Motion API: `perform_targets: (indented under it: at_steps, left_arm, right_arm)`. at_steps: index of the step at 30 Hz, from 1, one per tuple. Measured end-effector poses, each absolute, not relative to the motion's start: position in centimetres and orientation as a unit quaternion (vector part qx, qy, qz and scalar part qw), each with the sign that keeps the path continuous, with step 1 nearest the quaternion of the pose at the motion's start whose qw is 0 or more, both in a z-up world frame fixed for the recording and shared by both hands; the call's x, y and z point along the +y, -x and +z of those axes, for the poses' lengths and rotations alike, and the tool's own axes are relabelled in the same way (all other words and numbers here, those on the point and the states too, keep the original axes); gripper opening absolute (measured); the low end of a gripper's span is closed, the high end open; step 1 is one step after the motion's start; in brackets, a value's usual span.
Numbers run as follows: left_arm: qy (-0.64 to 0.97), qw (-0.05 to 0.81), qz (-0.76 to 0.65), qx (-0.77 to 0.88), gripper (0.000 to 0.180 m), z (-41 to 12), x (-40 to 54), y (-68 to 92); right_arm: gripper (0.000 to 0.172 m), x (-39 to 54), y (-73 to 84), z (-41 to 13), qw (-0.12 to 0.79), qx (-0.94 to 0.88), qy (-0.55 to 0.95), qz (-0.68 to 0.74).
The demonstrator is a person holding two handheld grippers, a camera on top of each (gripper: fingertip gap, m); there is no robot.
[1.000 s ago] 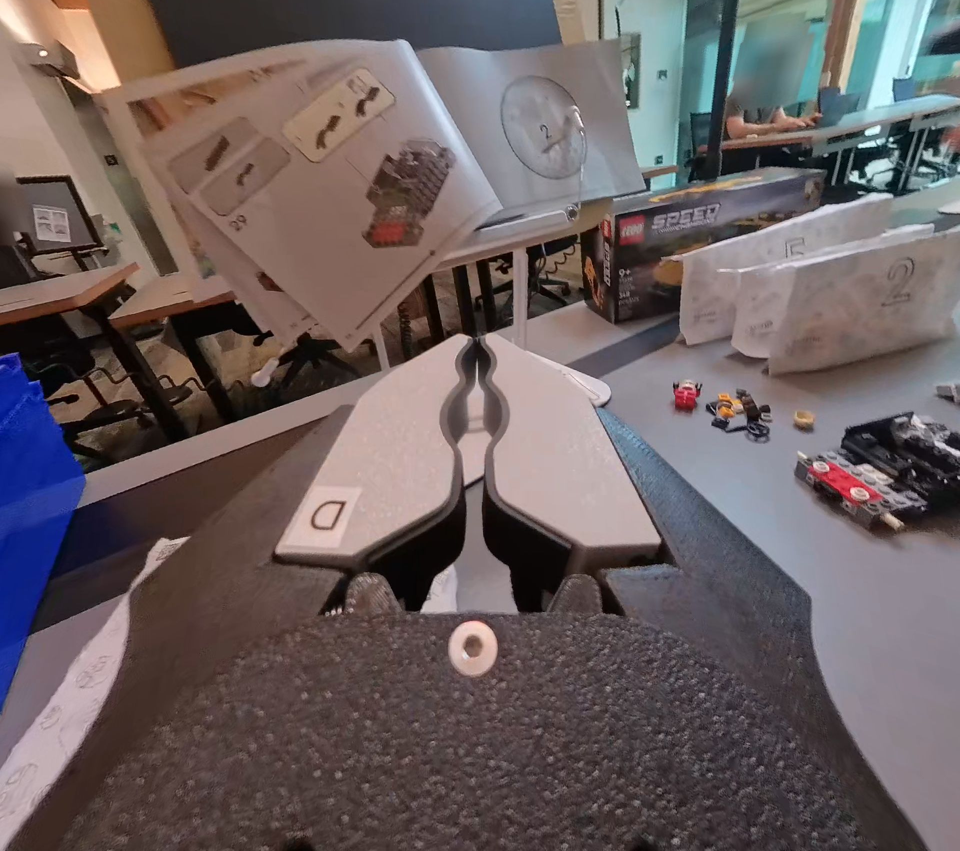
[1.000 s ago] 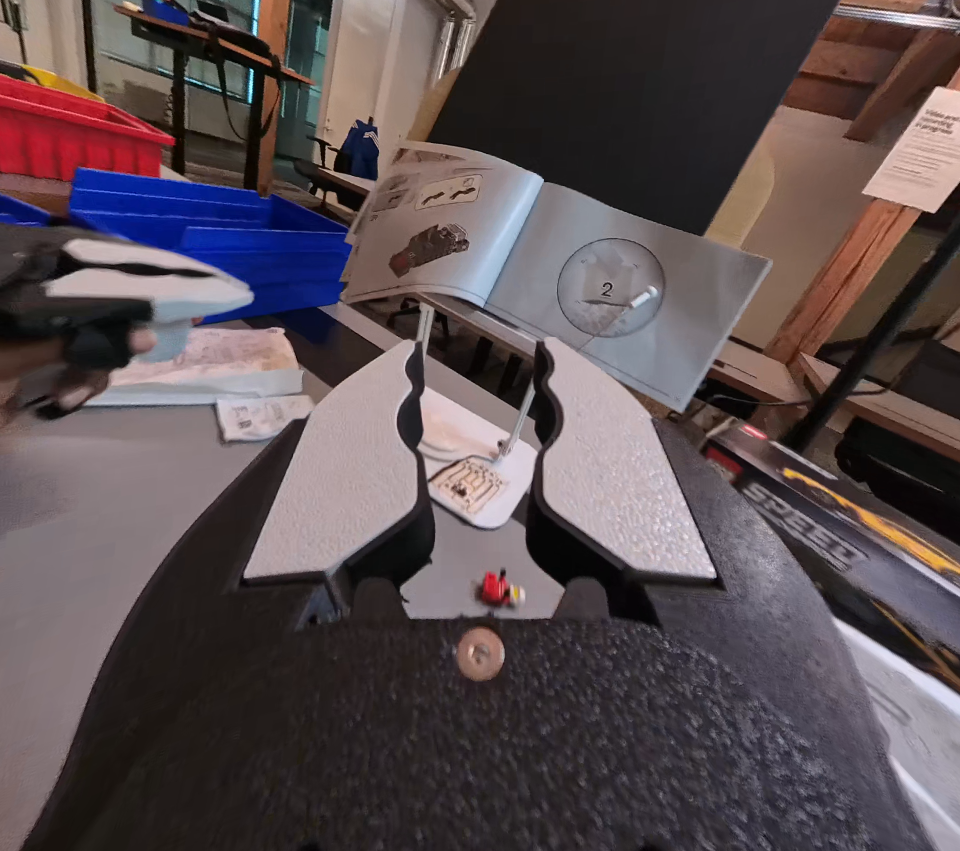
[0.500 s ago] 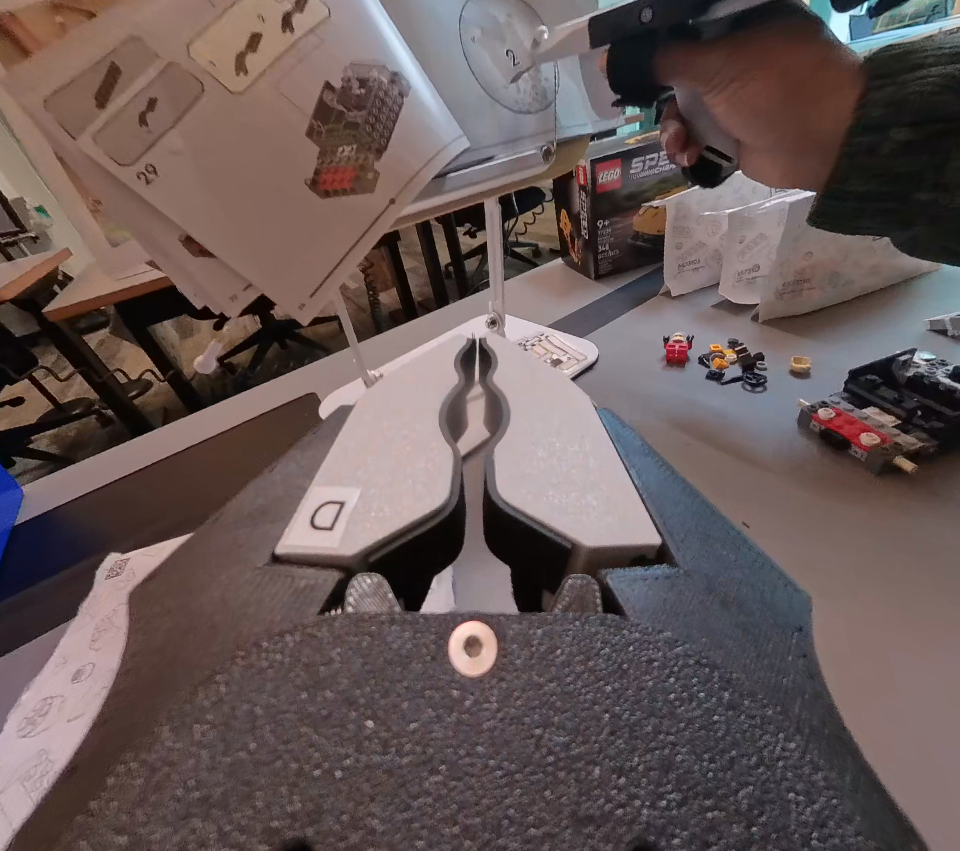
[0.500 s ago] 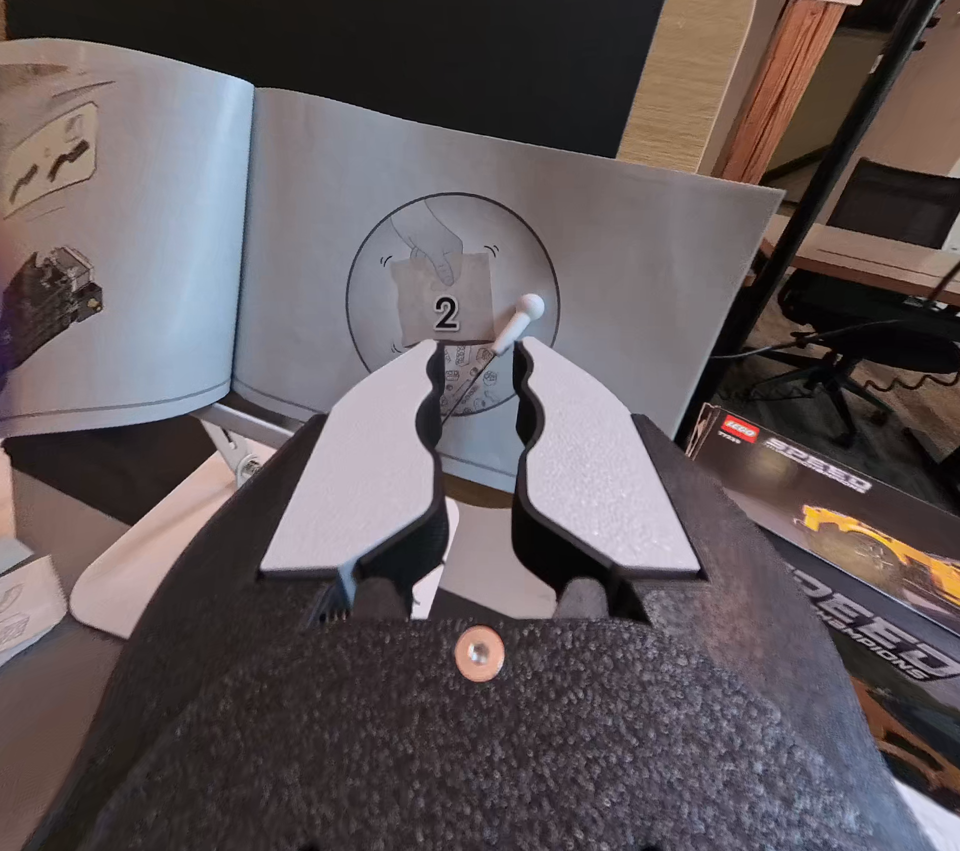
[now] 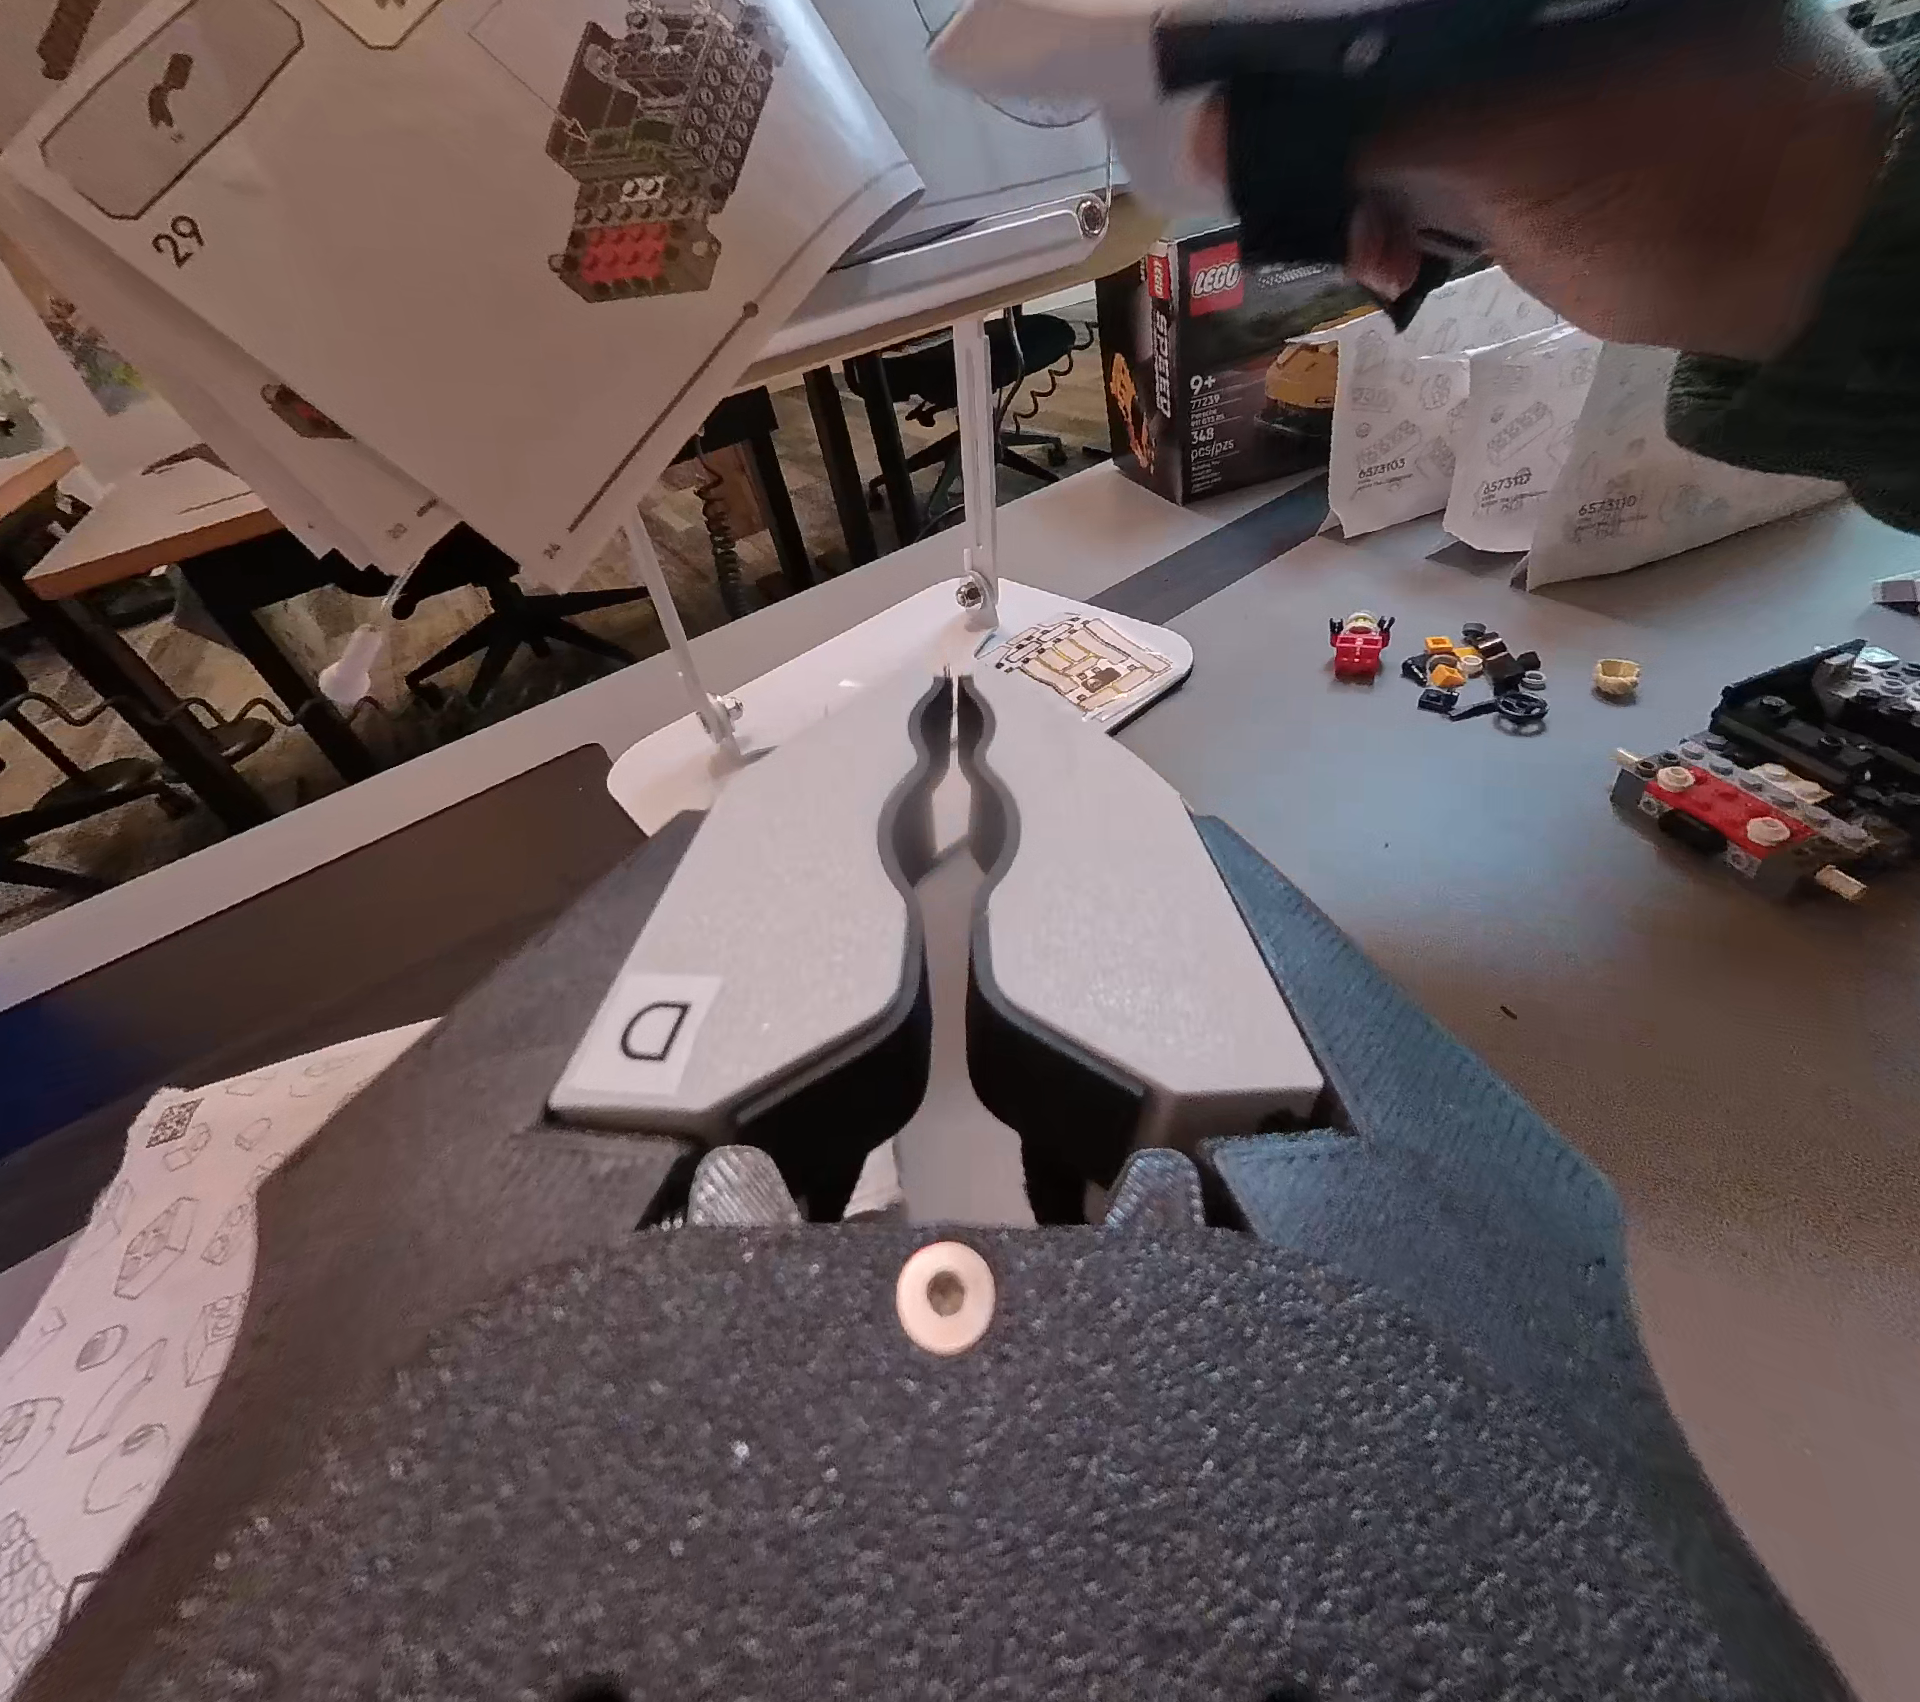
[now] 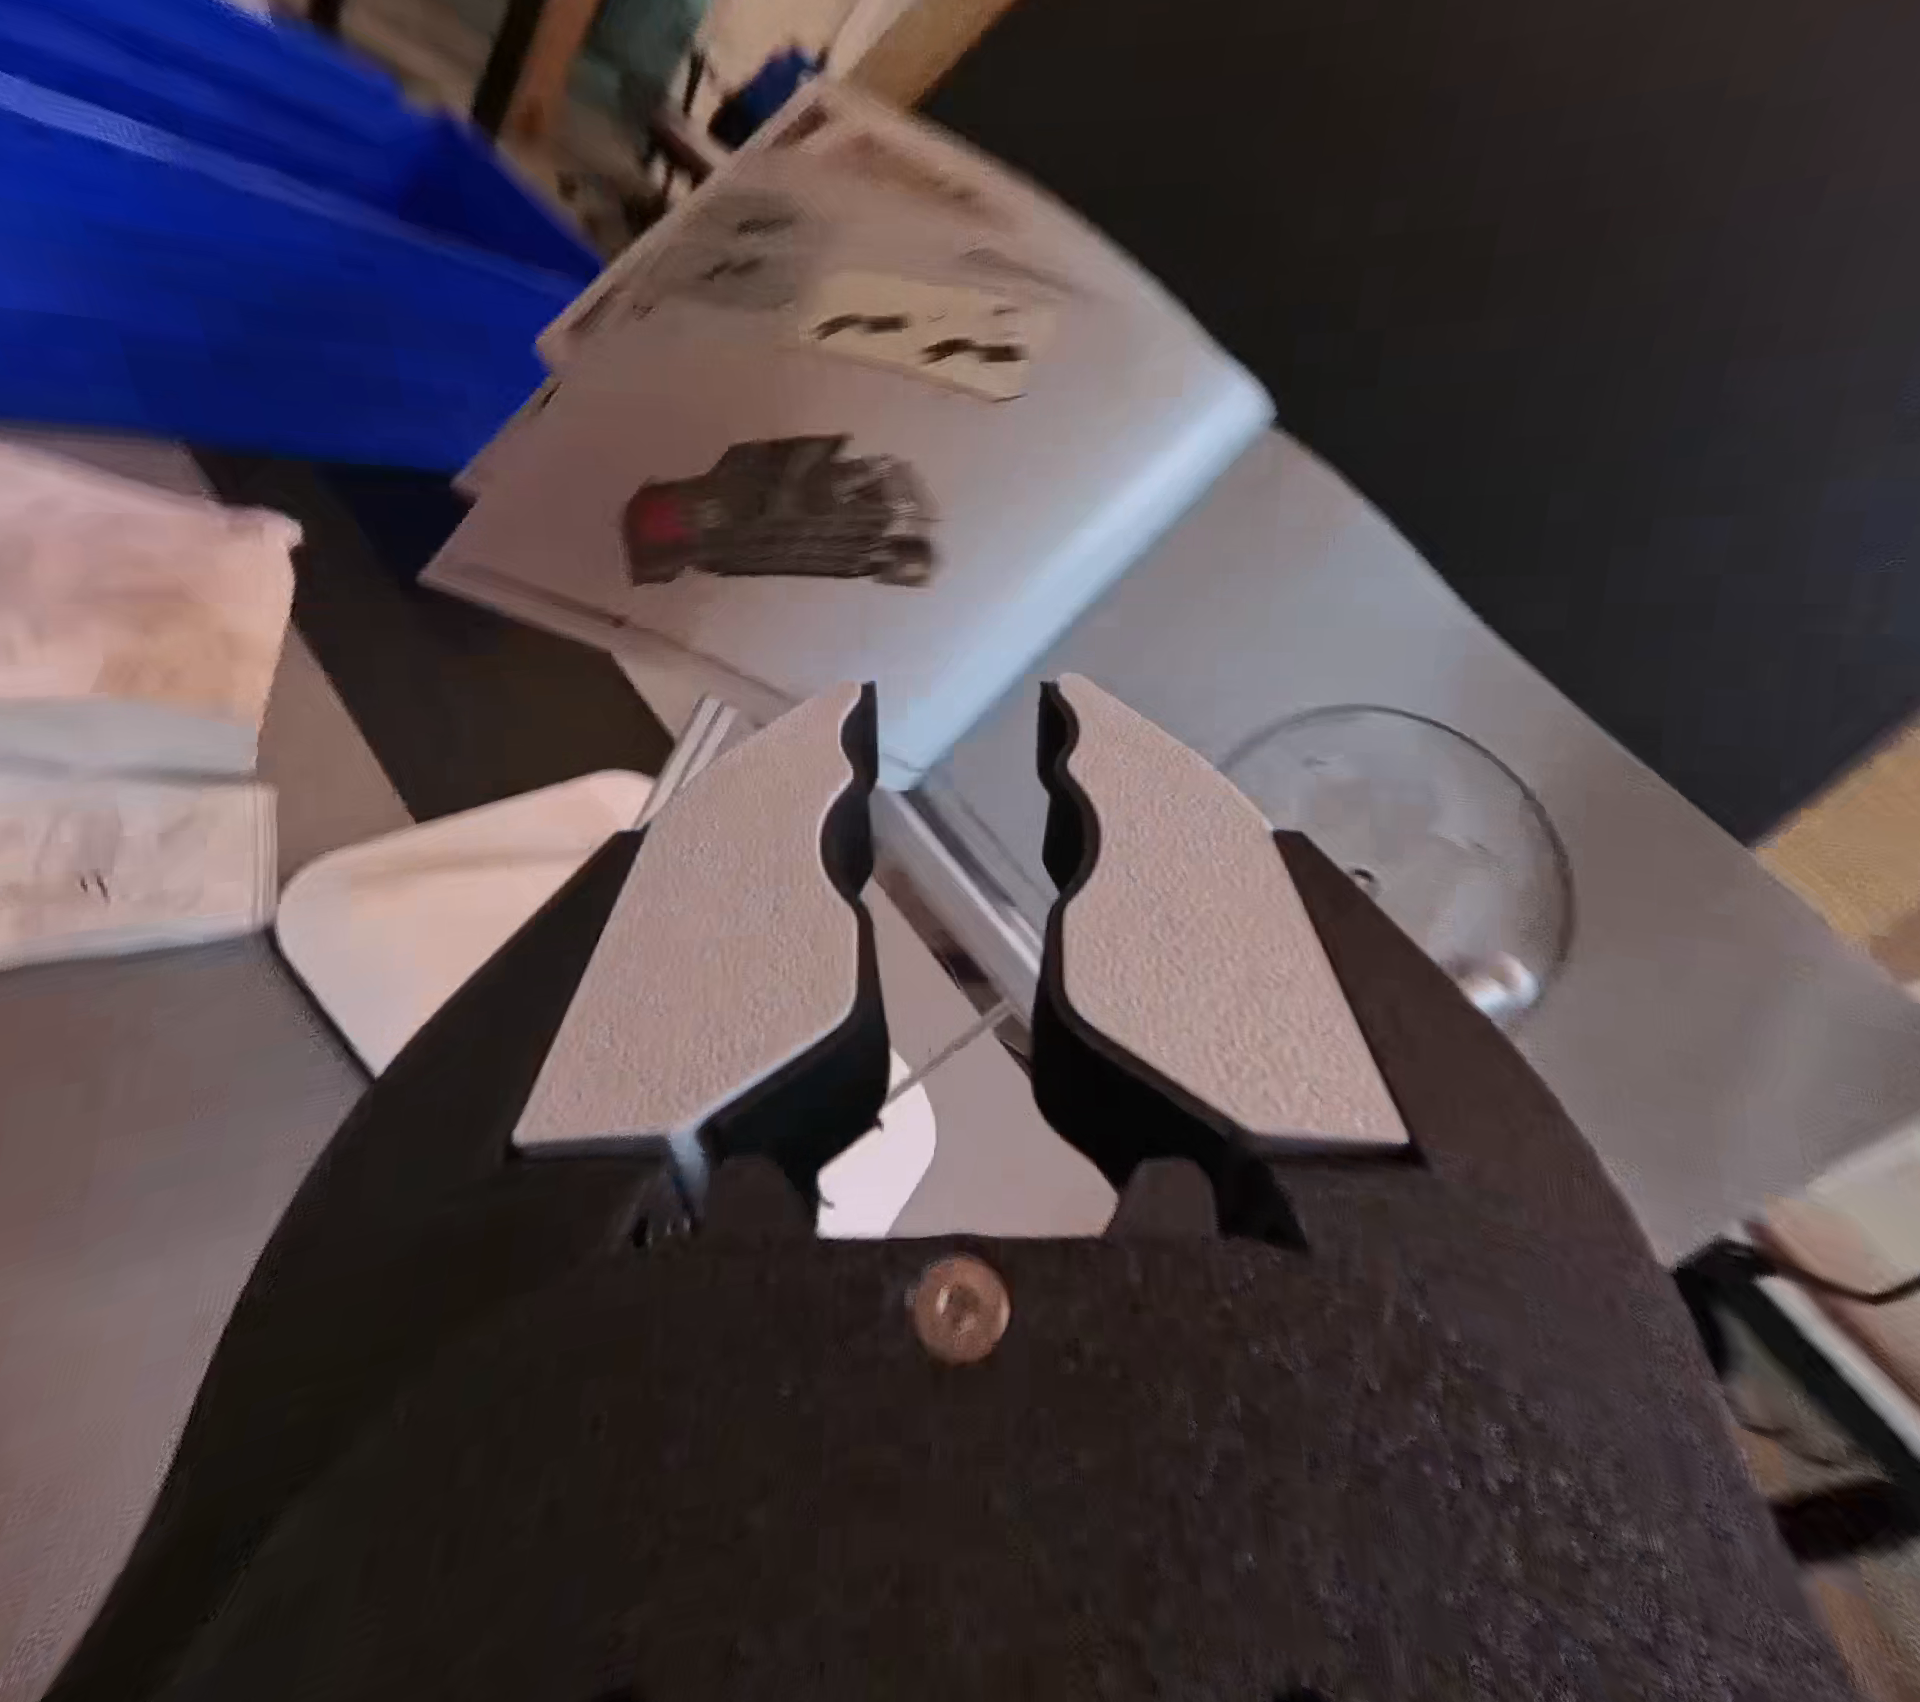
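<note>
Instruction booklet [image 6: 852, 447]: lying open on a white book stand [image 5: 914, 696] at the far edge of the counter [image 5: 1403, 925], spine running from near to far-right in the right wrist view.

Right hand-held gripper [image 6: 958, 696]: jaws parted, gripping nothing, hovering just before the booklet's lower edge at the spine; it is the nearer one, and its view is blurring.

Left hand-held gripper [image 5: 954, 707]: fingers clenched together on nothing, pointing at the stand's base, below the pages.

Partly built brick car [image 5: 1766, 779] and loose brick pieces [image 5: 1475, 676]: sitting well to the right.
</note>
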State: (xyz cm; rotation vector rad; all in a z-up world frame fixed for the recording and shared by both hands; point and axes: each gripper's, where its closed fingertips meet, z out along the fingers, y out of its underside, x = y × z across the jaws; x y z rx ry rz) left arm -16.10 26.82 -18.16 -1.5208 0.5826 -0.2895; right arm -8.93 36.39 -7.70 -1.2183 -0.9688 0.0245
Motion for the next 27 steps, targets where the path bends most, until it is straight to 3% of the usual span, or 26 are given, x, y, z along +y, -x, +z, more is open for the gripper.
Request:
perform_targets:
  at_steps: [4,12,20,27]
  left_arm:
    - [0.675,0.676,-0.130,0.267,0.000,-18.1,26.6,16.0]
    - [0.679,0.672,-0.139,0.262,0.000,-18.2,26.7,16.1]
    - [0.689,0.663,-0.145,0.252,0.000,-18.9,27.1,16.4]
    - [0.694,0.653,-0.140,0.269,0.000,-19.7,27.1,15.8]
  right_arm:
    - [0.016,38.0,12.3,-10.5,0.659,-0.467,0.588,-0.037]
    - [0.009,41.4,15.2,-11.2,0.621,-0.504,0.586,-0.130]
    - [0.021,39.4,14.0,-12.1,0.638,-0.526,0.551,-0.111]
    - [0.022,40.7,13.6,-13.4,0.583,-0.606,0.472,-0.264]
